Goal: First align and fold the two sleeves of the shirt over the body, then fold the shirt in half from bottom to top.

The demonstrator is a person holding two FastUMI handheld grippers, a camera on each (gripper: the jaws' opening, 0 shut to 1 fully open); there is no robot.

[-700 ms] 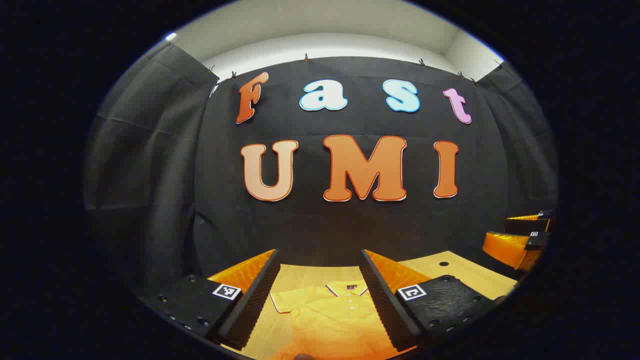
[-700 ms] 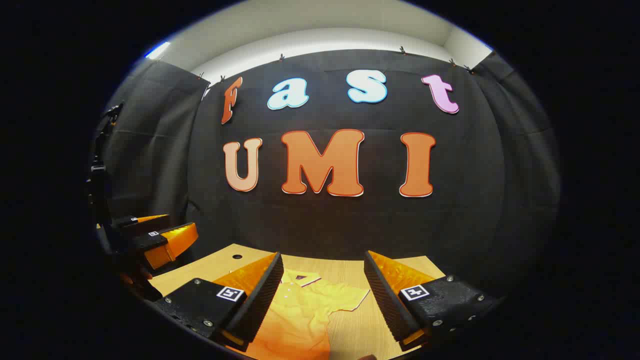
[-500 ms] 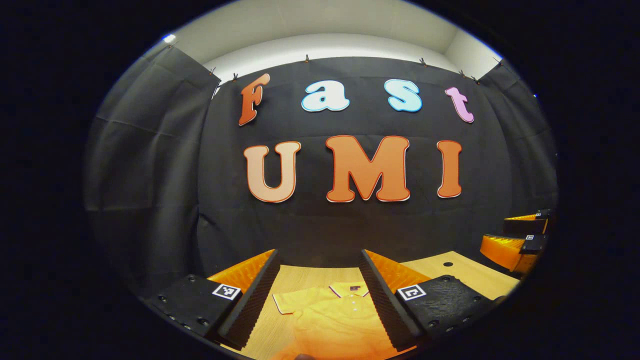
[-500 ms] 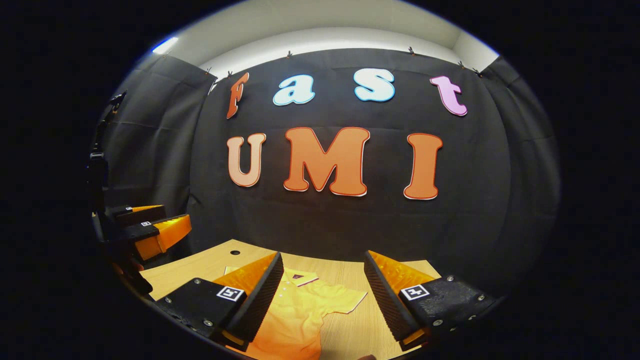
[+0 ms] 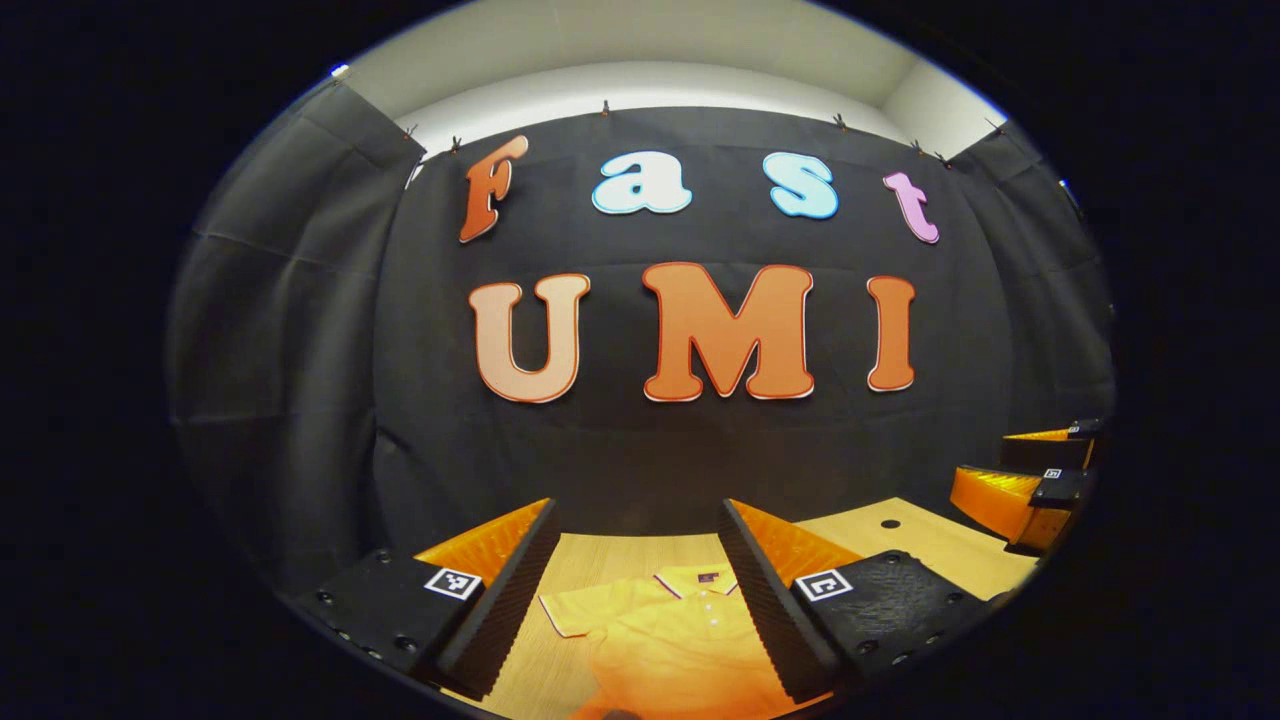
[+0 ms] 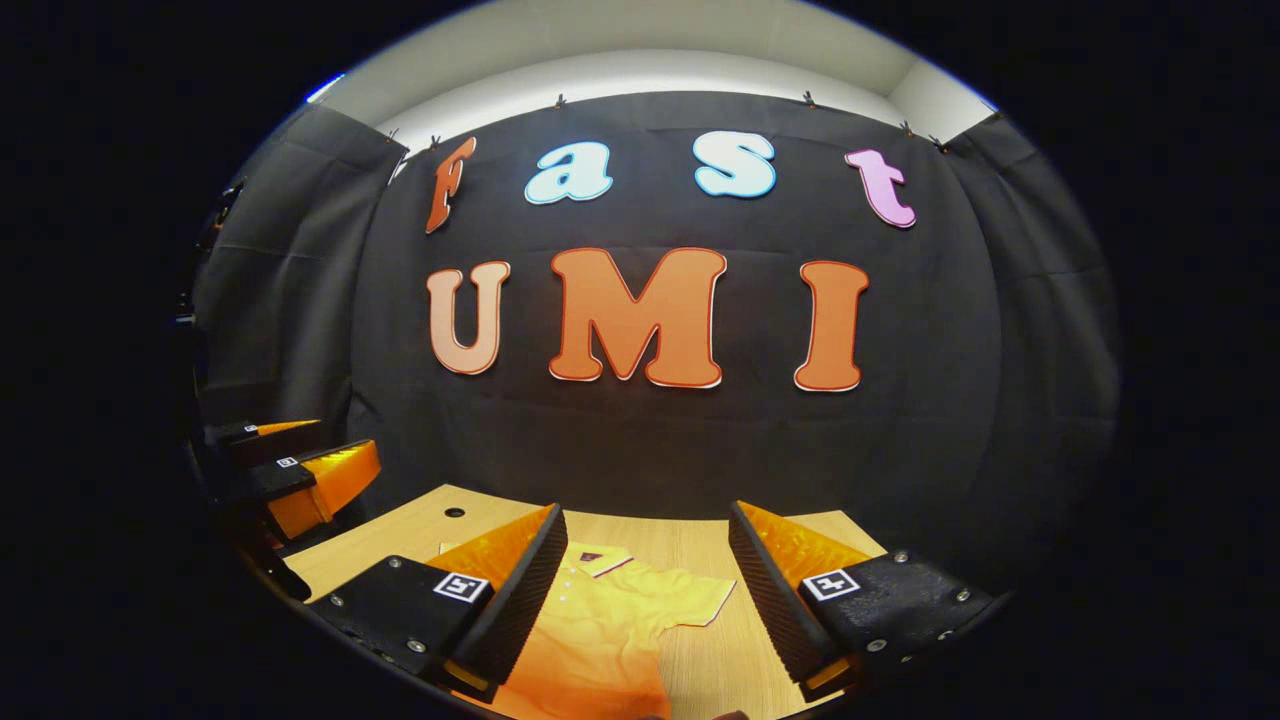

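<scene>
On the wooden table (image 5: 930,540) lies an orange polo shirt (image 5: 670,640), spread flat with its collar toward the black cloth wall (image 5: 640,450); a short sleeve (image 6: 700,600) juts out sideways, unfolded. Pale wall and ceiling show above the cloth. Both the left gripper (image 5: 635,590) and the right gripper (image 6: 645,600) hang above the shirt with fingers spread wide, holding nothing. Compared with the earlier frames, each view has drifted only slightly, and the shirt lies as before.
</scene>
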